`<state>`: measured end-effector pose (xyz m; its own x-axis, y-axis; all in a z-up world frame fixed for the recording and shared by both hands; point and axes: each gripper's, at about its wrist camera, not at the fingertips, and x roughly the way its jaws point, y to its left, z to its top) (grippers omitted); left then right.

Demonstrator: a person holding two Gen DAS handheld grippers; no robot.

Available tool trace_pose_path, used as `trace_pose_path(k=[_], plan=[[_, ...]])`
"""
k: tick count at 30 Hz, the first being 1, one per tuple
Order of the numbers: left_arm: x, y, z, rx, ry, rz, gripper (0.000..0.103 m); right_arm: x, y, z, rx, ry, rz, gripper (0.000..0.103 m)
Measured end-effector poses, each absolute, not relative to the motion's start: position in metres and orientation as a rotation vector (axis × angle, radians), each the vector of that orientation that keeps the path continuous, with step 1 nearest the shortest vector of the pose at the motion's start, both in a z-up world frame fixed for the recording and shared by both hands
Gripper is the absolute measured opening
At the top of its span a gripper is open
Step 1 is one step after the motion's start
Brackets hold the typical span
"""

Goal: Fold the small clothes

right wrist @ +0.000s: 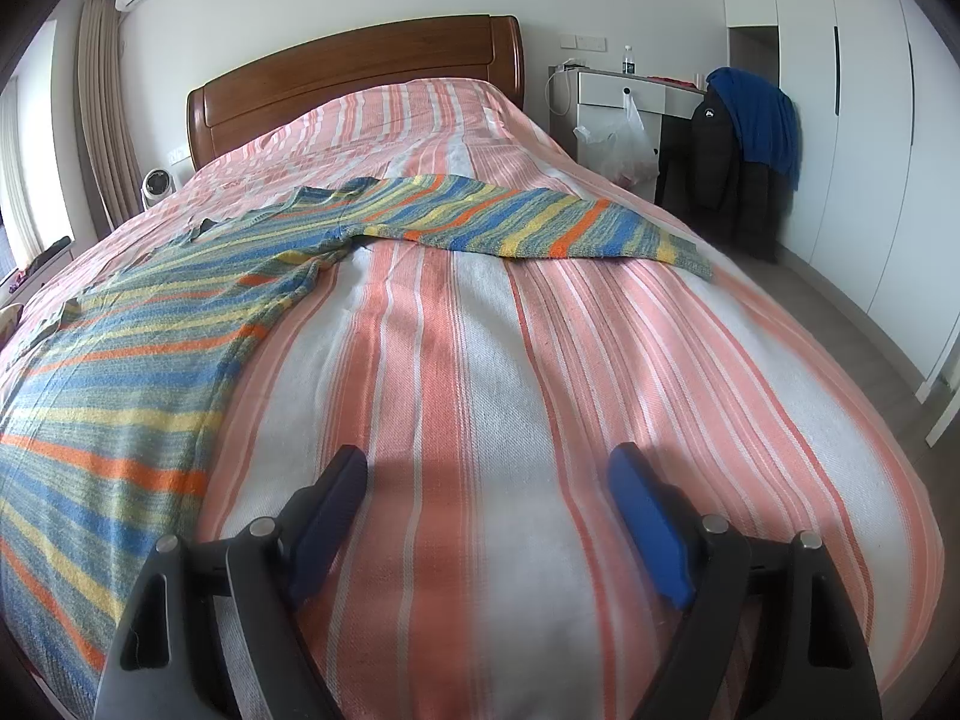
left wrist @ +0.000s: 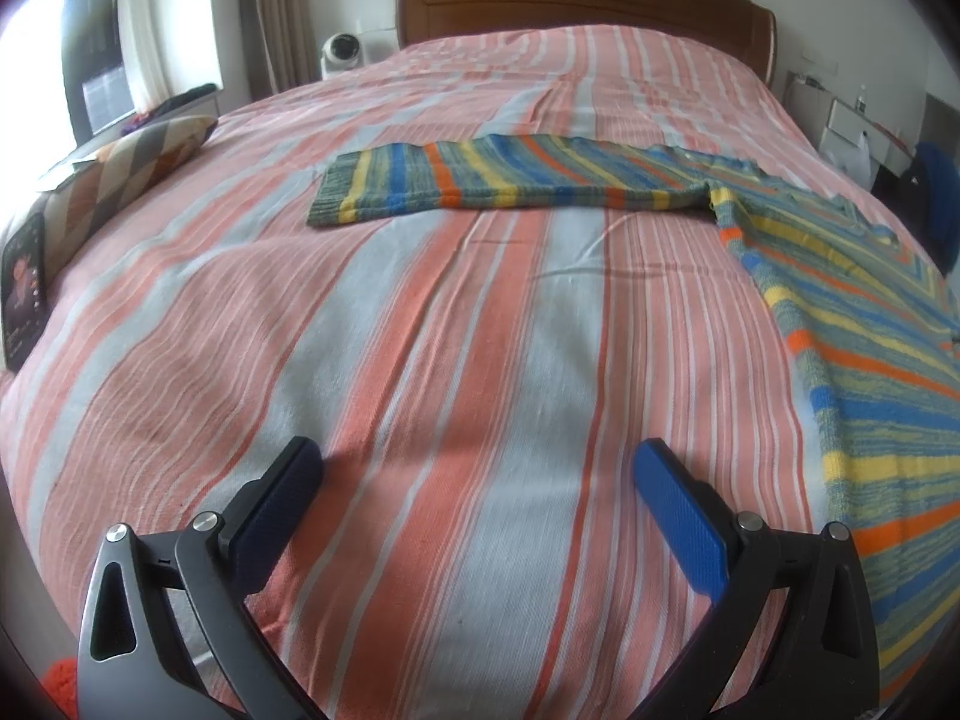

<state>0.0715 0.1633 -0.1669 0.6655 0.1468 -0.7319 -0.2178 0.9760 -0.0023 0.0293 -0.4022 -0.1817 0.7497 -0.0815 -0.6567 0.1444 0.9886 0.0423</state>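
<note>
A knitted sweater with blue, yellow, orange and green stripes lies spread flat on the bed. In the left wrist view its body (left wrist: 888, 372) fills the right edge and one sleeve (left wrist: 498, 180) stretches out to the left, far ahead. In the right wrist view the body (right wrist: 120, 372) lies at the left and the other sleeve (right wrist: 540, 222) stretches out to the right. My left gripper (left wrist: 477, 468) is open and empty above bare bedspread, left of the sweater body. My right gripper (right wrist: 487, 474) is open and empty above bare bedspread, right of the body.
The bed has a pink, white and grey striped cover (left wrist: 420, 360) and a wooden headboard (right wrist: 360, 84). A patterned pillow (left wrist: 120, 171) and a dark phone-like object (left wrist: 24, 288) lie at the left edge. A nightstand with a plastic bag (right wrist: 624, 138) and a chair with jackets (right wrist: 744, 150) stand right of the bed.
</note>
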Motion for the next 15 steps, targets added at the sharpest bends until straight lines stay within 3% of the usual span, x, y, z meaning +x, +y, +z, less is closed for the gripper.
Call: trace_pose_path(k=[15], plan=[[0.0722, 0.1629, -0.1679, -0.091, 0.817, 0.207, 0.103, 0.0292, -0.4019, -0.1817, 0.092, 0.713, -0.124, 0.082]])
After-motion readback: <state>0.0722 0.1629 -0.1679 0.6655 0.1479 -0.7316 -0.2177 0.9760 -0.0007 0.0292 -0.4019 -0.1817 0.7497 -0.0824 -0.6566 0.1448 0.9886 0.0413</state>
